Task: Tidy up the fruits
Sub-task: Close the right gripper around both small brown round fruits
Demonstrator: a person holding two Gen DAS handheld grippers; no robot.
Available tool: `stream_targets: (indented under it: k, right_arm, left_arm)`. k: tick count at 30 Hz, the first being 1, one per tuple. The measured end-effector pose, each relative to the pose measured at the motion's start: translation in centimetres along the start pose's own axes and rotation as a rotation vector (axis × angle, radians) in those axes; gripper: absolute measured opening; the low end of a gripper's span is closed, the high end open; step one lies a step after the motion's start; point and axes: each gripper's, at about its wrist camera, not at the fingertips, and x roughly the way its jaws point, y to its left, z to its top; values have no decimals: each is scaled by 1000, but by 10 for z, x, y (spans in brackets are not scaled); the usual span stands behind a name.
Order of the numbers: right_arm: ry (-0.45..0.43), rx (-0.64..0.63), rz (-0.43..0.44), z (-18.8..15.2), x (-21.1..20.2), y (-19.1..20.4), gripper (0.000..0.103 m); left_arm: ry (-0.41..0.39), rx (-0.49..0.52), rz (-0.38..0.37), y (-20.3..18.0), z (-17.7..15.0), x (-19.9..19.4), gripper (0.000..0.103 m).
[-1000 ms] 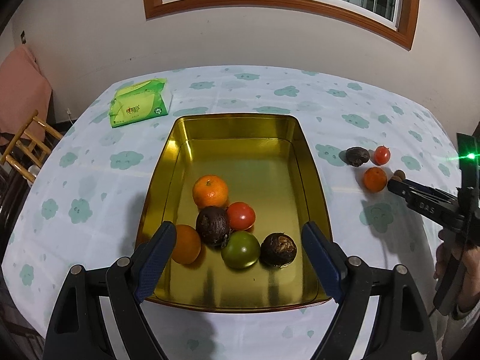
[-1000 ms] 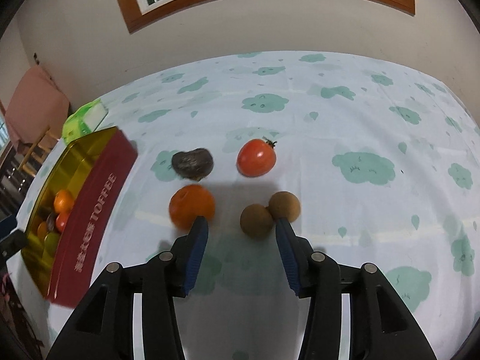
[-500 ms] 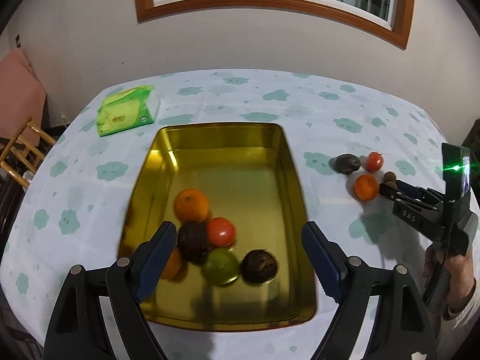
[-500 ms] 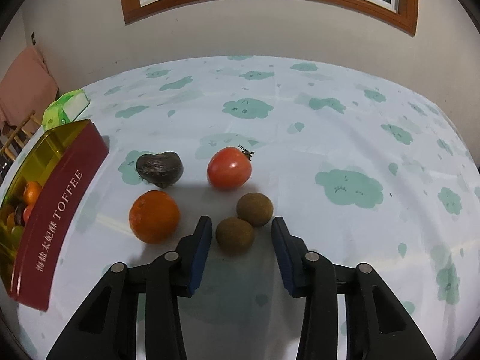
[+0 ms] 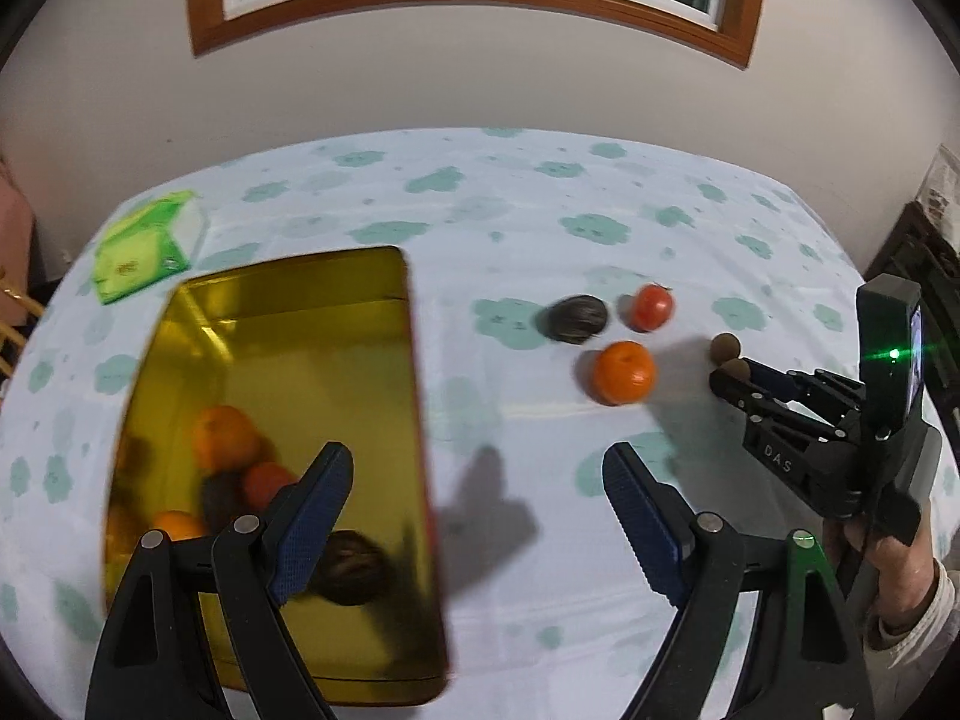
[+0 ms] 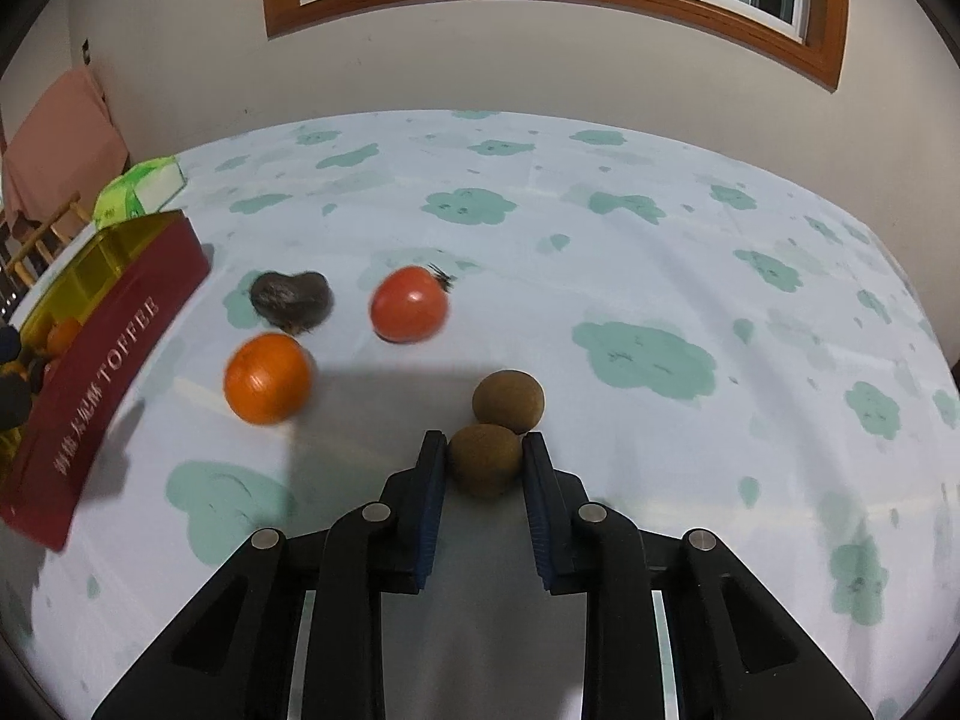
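Two blue pads of my right gripper (image 6: 485,461) pinch the nearer brown fruit (image 6: 485,459) on the tablecloth (image 6: 630,252), one pad touching each flank; the second brown fruit (image 6: 508,399) sits touching it just beyond. Ahead and to the left lie an orange (image 6: 268,378), a dark wrinkled fruit (image 6: 291,301) and a red tomato (image 6: 409,302), each apart from the fingers, with bare cloth open to the right as far as the table's far edge. My left gripper (image 5: 477,489) hangs spread wide with nothing between its pads, its left finger over the gold tin (image 5: 288,300), its right finger over bare cloth. A broad strip of cloth separates the tin's right wall from the loose fruit. Only the left wrist view looks into the tin, where blurred oranges, a red fruit and dark fruits lie at its near end. Only the right wrist view shows the tin's red outer wall (image 6: 102,384) lettered TOFFEE. A green tissue pack (image 5: 144,246) lies just beyond the tin's far left corner.
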Motion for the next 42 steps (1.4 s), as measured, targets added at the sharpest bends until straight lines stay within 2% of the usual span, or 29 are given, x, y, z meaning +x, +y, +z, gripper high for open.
stream_targets:
  k: [3, 9, 14, 16, 24, 29, 36, 42]
  right_arm:
    - [1, 13, -15, -6, -4, -15, 26]
    - [2, 36, -67, -17, -13, -49, 26]
    - [1, 92, -53, -20, -15, -67, 26]
    - [3, 79, -67, -20, -14, -64, 26]
    - [2, 81, -60, -20, -15, -64, 26]
    - [2, 81, -61, -20, -15, -63, 26]
    - [1, 82, -60, -20, -15, -64, 26]
    - [1, 81, -60, -20, -14, -64, 26]
  left_arm:
    - [20, 0, -27, -11, 0, 8, 83]
    - [36, 27, -33, -34, 4, 21, 83]
    - [21, 63, -37, -53, 11, 28, 83]
    - [30, 77, -29, -59, 14, 37, 79]
    - [71, 62, -80, -67, 23, 73, 55]
    - [64, 70, -83, -72, 28, 84, 52]
    - [80, 75, -96, -74, 30, 94, 35]
    - [70, 67, -92, -72, 25, 91, 34]
